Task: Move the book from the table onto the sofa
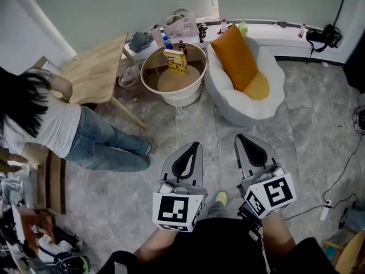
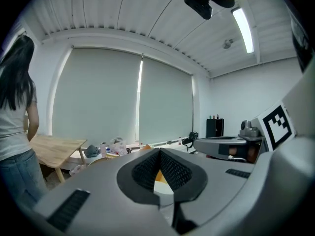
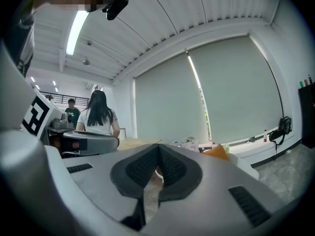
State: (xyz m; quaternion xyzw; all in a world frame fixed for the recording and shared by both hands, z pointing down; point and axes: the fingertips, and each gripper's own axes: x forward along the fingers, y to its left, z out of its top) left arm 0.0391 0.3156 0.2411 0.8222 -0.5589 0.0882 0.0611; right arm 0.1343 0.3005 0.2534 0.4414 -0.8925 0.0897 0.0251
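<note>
Jaws on both the left gripper (image 1: 195, 145) and the right gripper (image 1: 240, 137) are pressed together at their tips with nothing between them, and both are held well short of the furniture ahead. The upright yellow book (image 1: 176, 61) stands toward the far edge of the round wooden worktop with a raised rim (image 1: 149, 82), its cover facing this way. Just beside that worktop's right edge sits the white rounded sofa (image 1: 268, 104), carrying orange cushions (image 1: 235, 56). The book looks light and fairly stiff, though the covers may flex and be smooth enough to slip. A sound hold would likely be across its full thickness at the top edge, near the spine.
</note>
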